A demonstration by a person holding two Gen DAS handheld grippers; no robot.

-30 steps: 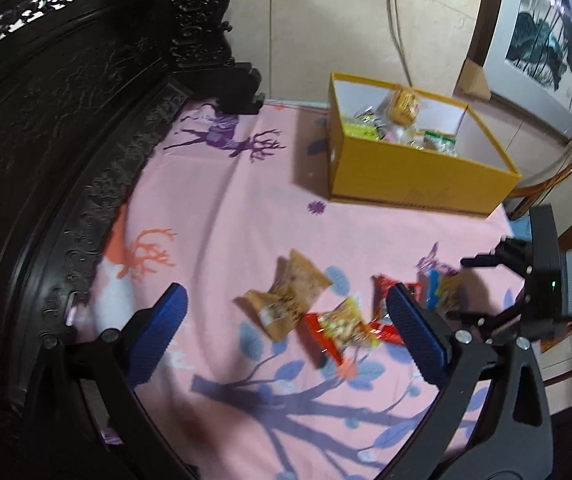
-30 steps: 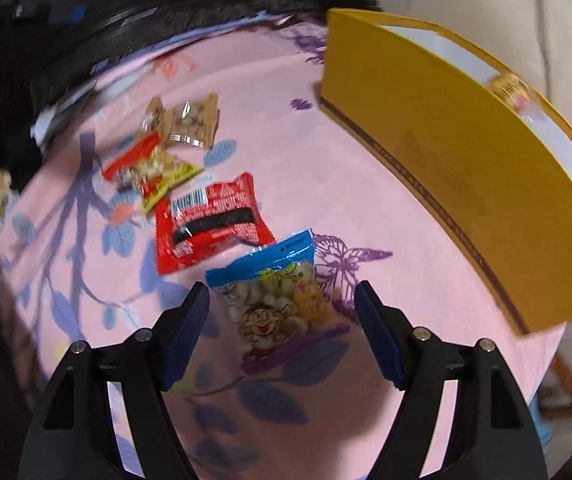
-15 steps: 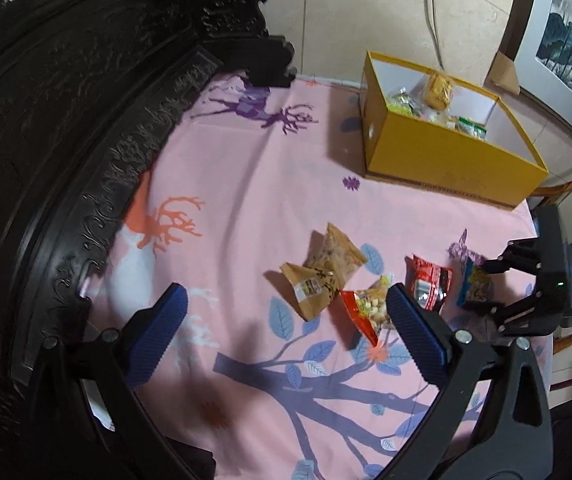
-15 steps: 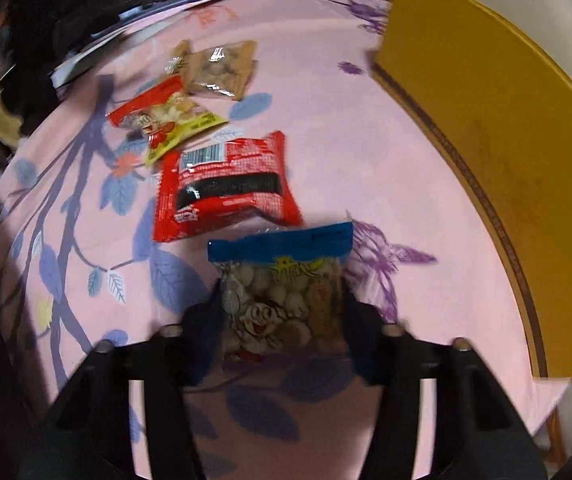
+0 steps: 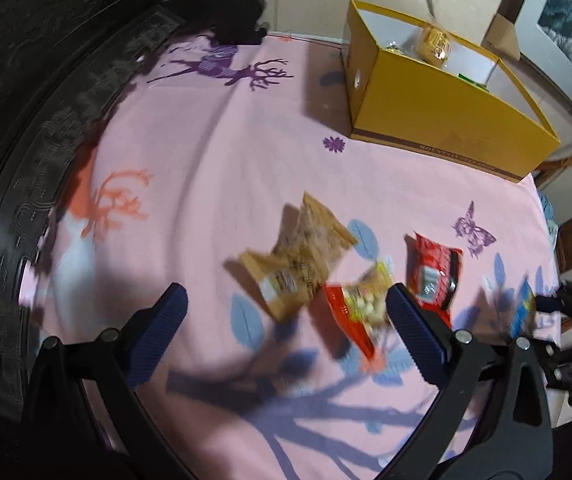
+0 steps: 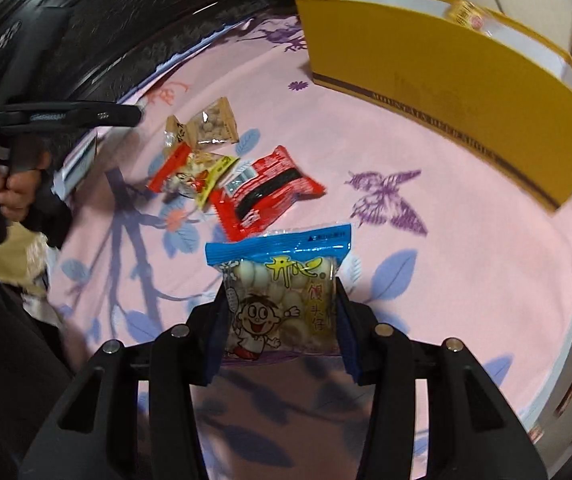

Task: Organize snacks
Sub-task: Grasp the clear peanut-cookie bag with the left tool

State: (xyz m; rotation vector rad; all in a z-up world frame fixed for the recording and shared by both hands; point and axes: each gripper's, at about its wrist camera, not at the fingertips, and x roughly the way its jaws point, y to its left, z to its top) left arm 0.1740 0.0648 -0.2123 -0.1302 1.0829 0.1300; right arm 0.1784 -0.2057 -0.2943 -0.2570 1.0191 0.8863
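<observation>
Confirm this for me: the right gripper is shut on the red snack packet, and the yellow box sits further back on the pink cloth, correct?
Not quite. The right gripper is shut on the blue-topped snack bag, not the red packet, which lies loose on the pink cloth. The right wrist view shows this. The yellow box does sit further back.

Snack packets [image 5: 306, 268] near yellow box [image 5: 438, 120]

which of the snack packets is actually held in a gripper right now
The blue-topped clear packet of white puffs with a cartoon face, pinched between the right gripper pads. The tan, red-and-yellow and red-and-black packets lie loose on the pink cloth.
</observation>
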